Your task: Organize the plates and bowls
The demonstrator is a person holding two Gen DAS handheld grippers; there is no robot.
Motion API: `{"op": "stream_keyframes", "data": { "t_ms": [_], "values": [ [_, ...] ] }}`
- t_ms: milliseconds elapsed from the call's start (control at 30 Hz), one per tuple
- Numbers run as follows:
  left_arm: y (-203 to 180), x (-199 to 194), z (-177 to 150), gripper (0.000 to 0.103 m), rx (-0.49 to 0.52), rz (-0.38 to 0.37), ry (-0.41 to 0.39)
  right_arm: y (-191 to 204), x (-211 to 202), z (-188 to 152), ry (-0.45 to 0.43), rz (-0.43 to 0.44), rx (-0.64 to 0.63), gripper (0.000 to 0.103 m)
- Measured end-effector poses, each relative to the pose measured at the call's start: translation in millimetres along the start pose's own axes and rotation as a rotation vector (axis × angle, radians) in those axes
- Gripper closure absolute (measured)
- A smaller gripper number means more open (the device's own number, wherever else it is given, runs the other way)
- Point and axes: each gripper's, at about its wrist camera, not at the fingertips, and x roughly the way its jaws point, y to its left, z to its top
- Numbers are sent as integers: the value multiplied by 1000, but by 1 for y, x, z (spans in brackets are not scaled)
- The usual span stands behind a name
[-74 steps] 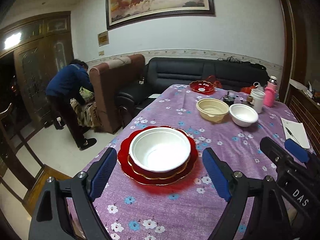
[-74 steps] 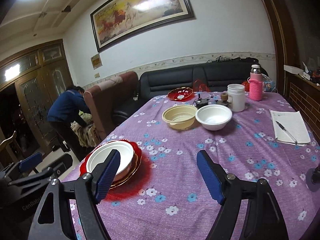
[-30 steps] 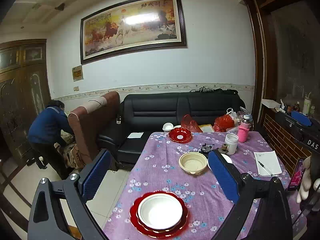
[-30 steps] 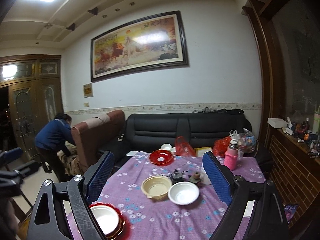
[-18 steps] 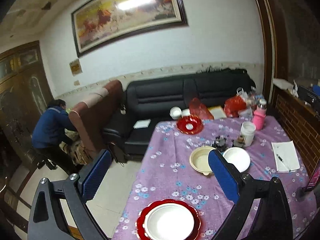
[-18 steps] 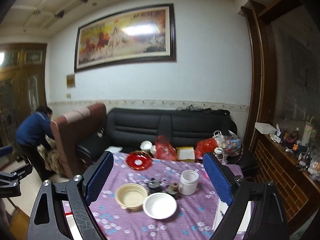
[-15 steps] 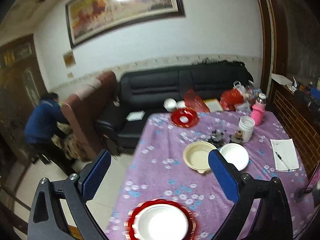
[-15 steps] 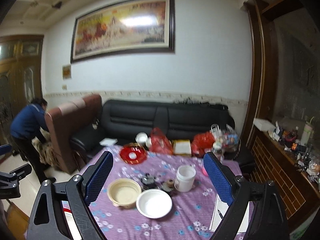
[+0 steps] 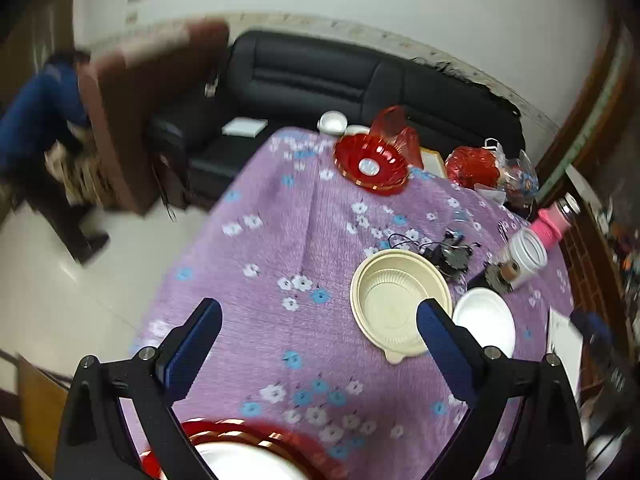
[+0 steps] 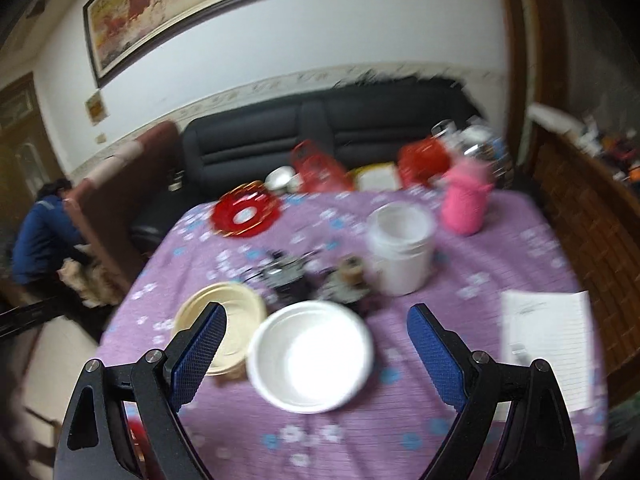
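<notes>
1. Straight ahead of our right gripper [image 10: 316, 344], between its spread blue pads, sits a white bowl [image 10: 312, 350] on the purple flowered tablecloth [image 10: 480, 272]. The gripper is released and holds nothing.
2. Touching or just beside that bowl, toward the right gripper's left pad, is a cream bowl [image 10: 220, 312], also loose on the cloth.
3. Our left gripper [image 9: 320, 344] is likewise wide apart and empty, with the cream bowl just inside its right pad.
4. Below the left gripper, at the near table edge, a second white bowl [image 9: 240, 462] rests on a red plate [image 9: 240, 430]; this stack looks finished.
5. Far ahead of both grippers, at the table's far end, a second red plate [image 9: 372, 168] lies alone.
6. We judge the task partly done: the two loose bowls and far plate remain.
7. Beyond the bowls stand a white jar [image 10: 400, 248] and pink bottle [image 10: 466, 200]; a notepad [image 10: 548, 336] lies right of the right gripper.
</notes>
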Motion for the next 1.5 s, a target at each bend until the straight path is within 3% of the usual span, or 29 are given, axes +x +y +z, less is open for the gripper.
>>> {"op": "stream_keyframes", "data": {
  "t_ms": [200,300,500,633,800,967,1067,1133,1167,1233,1367,1433,1500],
  "values": [
    [2,60,-4,5,-28,3,93,37,65,0,106,100,-83,10],
    [-3,81,-7,5,-18,-7,134,52,92,-3,157,130,-113,18],
    [-8,125,-12,10,-34,-41,227,73,144,-9,230,87,-210,30],
    [-10,150,-15,26,-51,-67,289,82,167,-13,260,30,-290,32],
    [-17,168,-19,28,-43,-76,323,87,185,-18,288,-25,-359,32],
    [-17,180,-24,39,-49,-93,363,92,197,-24,312,-43,-407,32],
    [-16,186,-28,53,-49,-117,395,91,197,-24,333,15,-370,40],
    [-20,187,-30,65,-38,-136,403,92,195,-24,339,60,-338,56],
    [-23,184,-31,65,-25,-138,403,93,195,-24,344,70,-325,66],
    [-24,179,-33,65,-16,-131,391,94,193,-26,343,65,-316,67],
    [-15,166,-35,70,-15,-115,373,85,190,-29,361,100,-237,88],
    [-6,159,-36,79,-35,-122,369,81,182,-31,357,127,-189,91],
    [1,150,-39,80,-57,-136,365,82,170,-33,342,145,-173,91]
  ]
}}
